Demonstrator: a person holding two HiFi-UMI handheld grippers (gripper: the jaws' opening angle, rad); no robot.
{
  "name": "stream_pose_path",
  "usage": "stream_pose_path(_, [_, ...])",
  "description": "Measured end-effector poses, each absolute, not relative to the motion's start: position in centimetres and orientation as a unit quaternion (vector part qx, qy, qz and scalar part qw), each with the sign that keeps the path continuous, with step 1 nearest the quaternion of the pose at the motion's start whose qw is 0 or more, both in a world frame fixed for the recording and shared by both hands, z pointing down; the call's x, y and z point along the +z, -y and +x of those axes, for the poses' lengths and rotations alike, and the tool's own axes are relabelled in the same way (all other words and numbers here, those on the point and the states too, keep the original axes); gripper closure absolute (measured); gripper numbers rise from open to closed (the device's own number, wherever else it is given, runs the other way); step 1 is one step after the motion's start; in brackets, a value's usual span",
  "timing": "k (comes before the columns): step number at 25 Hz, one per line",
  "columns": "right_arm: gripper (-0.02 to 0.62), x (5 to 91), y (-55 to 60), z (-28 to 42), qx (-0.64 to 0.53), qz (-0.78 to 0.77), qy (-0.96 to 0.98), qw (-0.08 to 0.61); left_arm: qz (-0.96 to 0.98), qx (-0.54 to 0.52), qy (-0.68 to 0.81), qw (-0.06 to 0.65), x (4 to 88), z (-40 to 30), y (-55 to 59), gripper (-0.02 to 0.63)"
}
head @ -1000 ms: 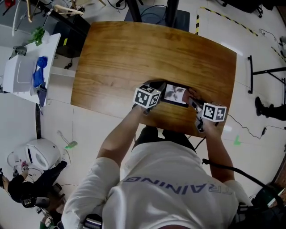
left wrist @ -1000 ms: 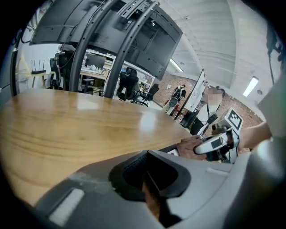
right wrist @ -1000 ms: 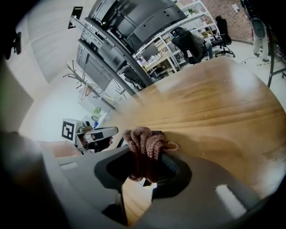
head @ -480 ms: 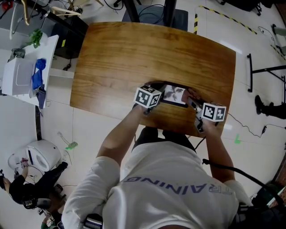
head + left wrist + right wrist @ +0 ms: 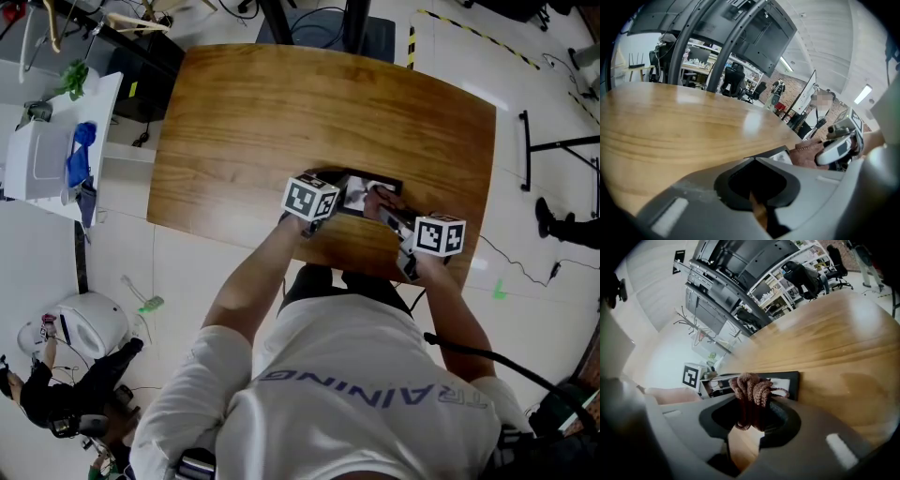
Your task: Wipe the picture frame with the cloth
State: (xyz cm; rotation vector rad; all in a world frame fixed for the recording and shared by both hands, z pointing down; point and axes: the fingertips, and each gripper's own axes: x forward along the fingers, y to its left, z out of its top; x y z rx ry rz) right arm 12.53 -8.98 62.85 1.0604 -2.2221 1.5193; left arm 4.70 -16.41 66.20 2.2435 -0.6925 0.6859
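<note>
The black-edged picture frame lies flat near the front edge of the wooden table. My left gripper sits at the frame's left end, its jaws closed on the frame's edge. My right gripper is shut on a bunched reddish-brown cloth, which rests on the frame's glass. In the right gripper view the cloth sticks out of the jaws over the frame. The left gripper view also shows the cloth just right of the frame.
The table's front edge runs right below both grippers. A white cabinet stands to the left of the table and a white appliance sits on the floor. Cables lie on the floor at the right.
My right gripper has slid the cloth leftward over the frame, toward the left gripper. The left gripper and the frame have stayed in place.
</note>
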Motion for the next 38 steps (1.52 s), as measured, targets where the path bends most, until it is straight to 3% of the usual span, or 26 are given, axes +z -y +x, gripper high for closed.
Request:
stream_pose_path(7, [0.472, 63.9, 8.0, 4.9, 0.529, 0.282, 0.782, 0.168, 0.865, 0.261, 0.269, 0.333, 65.7, 5.1, 16.5, 0.600])
stream_pose_path(13, [0.472, 65.3, 8.6, 4.4, 0.567, 0.287, 0.756, 0.155, 0.865, 0.262, 0.267, 0.334, 65.7, 5.1, 16.5, 0.600])
stream_pose_path(23, [0.472, 65.5, 8.0, 10.4, 0.591, 0.340, 0.724, 0.111, 0.866, 0.265, 0.266, 0.330, 65.9, 5.1, 16.4, 0.600])
stream_pose_path(38, [0.471, 65.2, 6.6, 19.4, 0.534, 0.438, 0.711, 0.132, 0.872, 0.269, 0.272, 0.307, 66.0, 5.0, 16.3, 0.601])
